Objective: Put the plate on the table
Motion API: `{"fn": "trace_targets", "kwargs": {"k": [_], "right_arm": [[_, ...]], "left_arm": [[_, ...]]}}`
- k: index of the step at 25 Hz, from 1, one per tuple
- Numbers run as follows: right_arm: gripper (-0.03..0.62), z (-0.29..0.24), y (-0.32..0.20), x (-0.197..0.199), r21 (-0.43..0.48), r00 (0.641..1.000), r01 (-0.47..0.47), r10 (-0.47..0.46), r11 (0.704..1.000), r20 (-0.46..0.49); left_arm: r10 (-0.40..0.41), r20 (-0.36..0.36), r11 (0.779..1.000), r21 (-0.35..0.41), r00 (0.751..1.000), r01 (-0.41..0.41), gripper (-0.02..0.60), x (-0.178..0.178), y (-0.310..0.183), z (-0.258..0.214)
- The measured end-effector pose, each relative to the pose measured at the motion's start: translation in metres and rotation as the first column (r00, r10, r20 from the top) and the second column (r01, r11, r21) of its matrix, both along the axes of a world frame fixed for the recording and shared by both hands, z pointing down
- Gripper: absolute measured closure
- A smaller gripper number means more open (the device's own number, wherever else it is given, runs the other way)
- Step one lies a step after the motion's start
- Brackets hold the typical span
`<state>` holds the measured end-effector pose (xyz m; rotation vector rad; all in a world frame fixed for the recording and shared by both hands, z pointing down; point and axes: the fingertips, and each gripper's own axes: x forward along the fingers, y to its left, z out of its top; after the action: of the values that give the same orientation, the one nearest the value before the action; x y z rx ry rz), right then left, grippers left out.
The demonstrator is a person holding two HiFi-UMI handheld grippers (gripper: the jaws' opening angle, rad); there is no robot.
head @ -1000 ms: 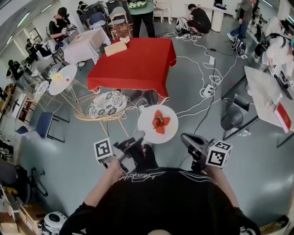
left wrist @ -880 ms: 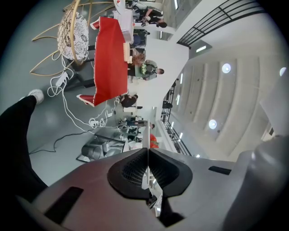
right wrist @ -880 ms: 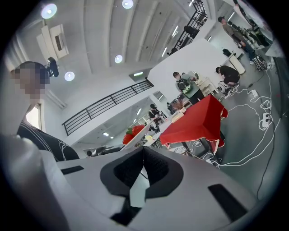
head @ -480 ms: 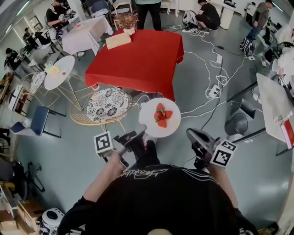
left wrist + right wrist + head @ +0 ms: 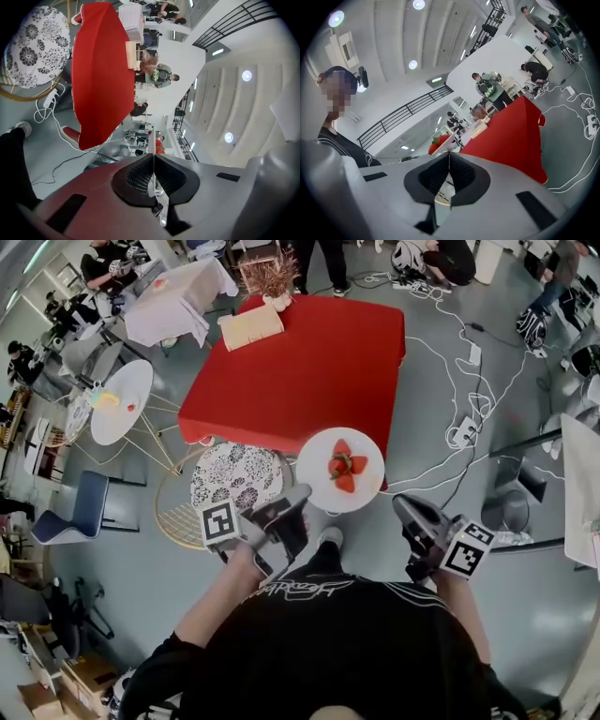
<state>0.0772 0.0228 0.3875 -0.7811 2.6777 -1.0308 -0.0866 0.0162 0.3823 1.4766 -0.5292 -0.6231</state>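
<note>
The left gripper (image 5: 153, 158) has its dark, gridded pads closed on the thin rim of the plate (image 5: 364, 454). The right gripper (image 5: 448, 155) pinches the opposite rim in the same way. The plate is round, smooth and white and carries glossy red strawberries (image 5: 342, 468). It is held between the two grippers at the near edge of the table (image 5: 300, 362), which is draped in plain red cloth.

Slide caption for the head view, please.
A plate of strawberries held by left gripper and right gripper at the near edge of the red table.
</note>
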Motion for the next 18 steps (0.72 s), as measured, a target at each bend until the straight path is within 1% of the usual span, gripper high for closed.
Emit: {"fn": "trace_targets", "kwargs": {"k": [5, 10, 14, 18], "right_arm": [[0.586, 0.000, -0.080, -0.022, -0.011, 1.000, -0.002, 0.002, 1.000, -0.020], [0.586, 0.004, -0.143, -0.046, -0.031, 1.000, -0.010, 0.009, 0.999, -0.030], [0.586, -0.005, -0.174, -0.069, -0.023, 0.999, -0.012, 0.011, 1.000, -0.035], [0.586, -0.017, -0.182, -0.081, 0.003, 0.999, -0.012, 0.012, 1.000, -0.048]], "left_arm": [[0.000, 0.005, 1.000, 0.002, 1.000, 0.000, 0.565, -0.025, -0.079, -0.001], [-0.005, 0.007, 1.000, 0.008, 1.000, 0.005, 0.565, -0.056, -0.141, 0.002], [0.001, 0.011, 1.000, 0.016, 1.000, -0.001, 0.565, -0.075, -0.176, 0.001], [0.013, -0.002, 0.999, 0.031, 1.000, -0.013, 0.565, -0.081, -0.191, -0.005]]}}
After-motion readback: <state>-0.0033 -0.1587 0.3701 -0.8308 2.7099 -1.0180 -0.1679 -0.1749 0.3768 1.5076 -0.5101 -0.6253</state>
